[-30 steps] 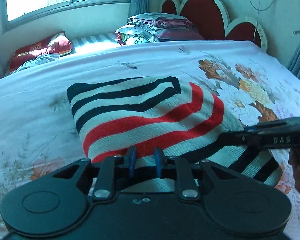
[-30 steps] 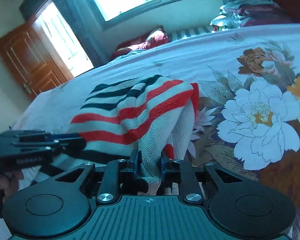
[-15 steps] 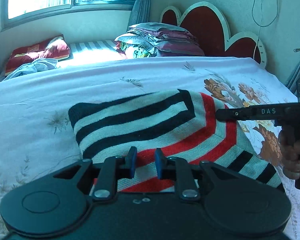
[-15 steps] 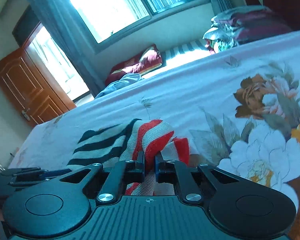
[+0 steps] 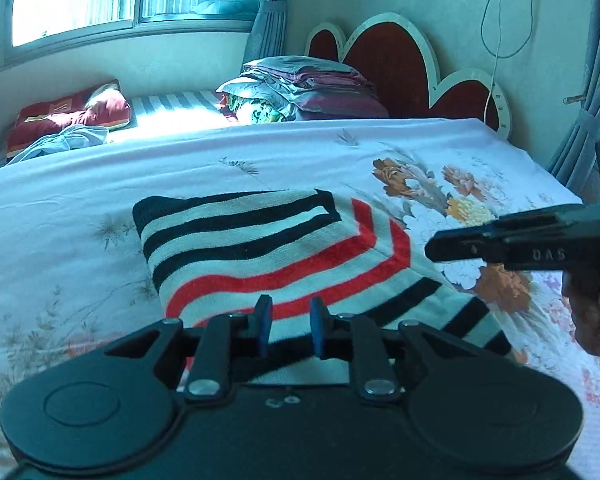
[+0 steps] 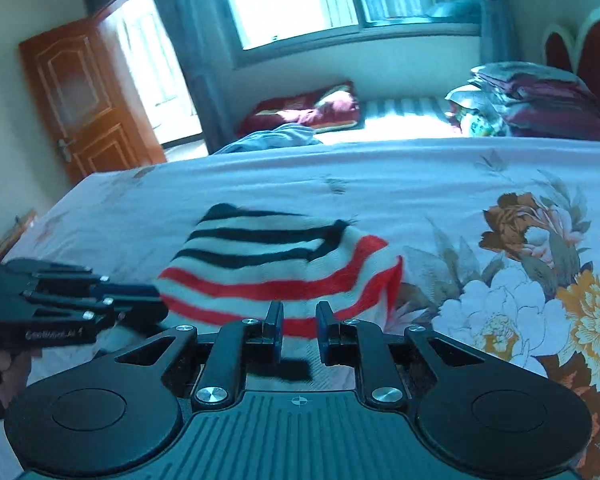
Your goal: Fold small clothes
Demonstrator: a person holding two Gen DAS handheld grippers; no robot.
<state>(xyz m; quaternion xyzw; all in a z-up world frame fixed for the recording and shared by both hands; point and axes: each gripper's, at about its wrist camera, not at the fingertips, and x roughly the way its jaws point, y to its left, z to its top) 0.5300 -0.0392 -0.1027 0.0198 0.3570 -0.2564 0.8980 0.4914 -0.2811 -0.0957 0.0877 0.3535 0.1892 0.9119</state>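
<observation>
Both cameras ride low behind their own fingers, tilted down across the bed (image 5: 80, 184) toward the far window wall. The left wrist view looks from the near left, facing the headboard (image 5: 396, 64) far right. The right wrist view looks from the near right, taking in the door (image 6: 84, 100) far left. Both share the striped knit (image 5: 268, 248) up close and each other's gripper at the edge.

Left gripper (image 5: 287, 322) and right gripper (image 6: 299, 330) hover with narrow gaps, gripping nothing.
</observation>
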